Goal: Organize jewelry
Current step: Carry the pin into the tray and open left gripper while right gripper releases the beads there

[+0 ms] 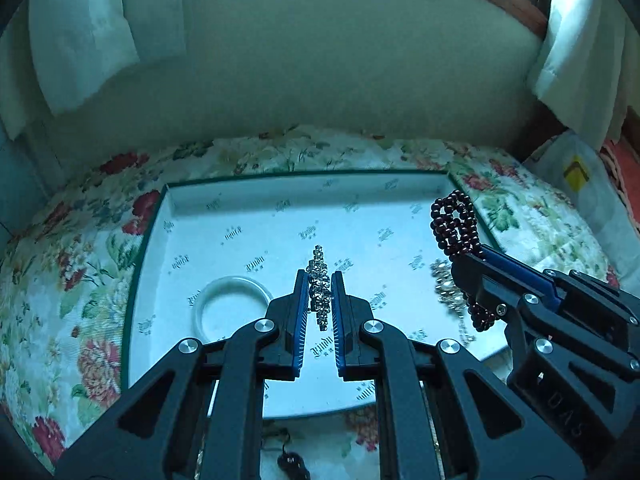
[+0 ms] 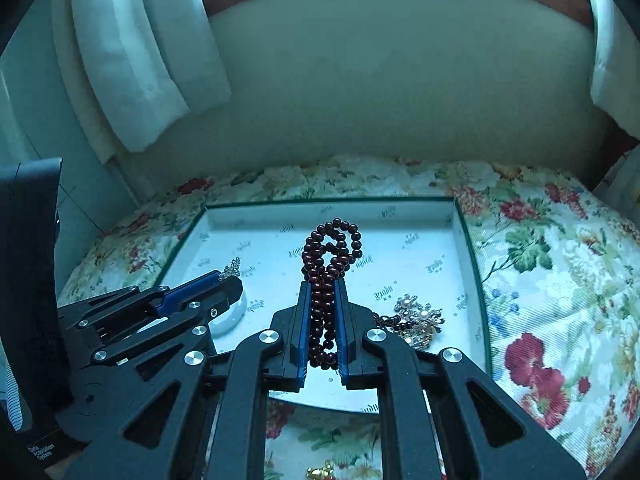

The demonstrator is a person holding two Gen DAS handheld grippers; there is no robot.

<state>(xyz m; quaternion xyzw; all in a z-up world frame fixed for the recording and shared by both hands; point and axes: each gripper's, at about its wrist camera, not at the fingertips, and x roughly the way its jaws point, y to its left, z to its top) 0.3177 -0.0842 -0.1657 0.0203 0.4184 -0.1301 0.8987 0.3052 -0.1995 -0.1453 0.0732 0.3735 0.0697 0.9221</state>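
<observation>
Left claw (image 1: 320, 300) pinches the rhinestone chain (image 1: 320, 280), right claw (image 2: 324, 320) clamps the garnet bead strand (image 2: 328, 264); both dangle over the tray (image 1: 256, 196), loose loops could snag the pearl brooch (image 2: 418, 320).

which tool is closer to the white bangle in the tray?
Left. The left tool hangs just right of the white bangle; the right tool is across the tray, above the pearl brooch.
</observation>
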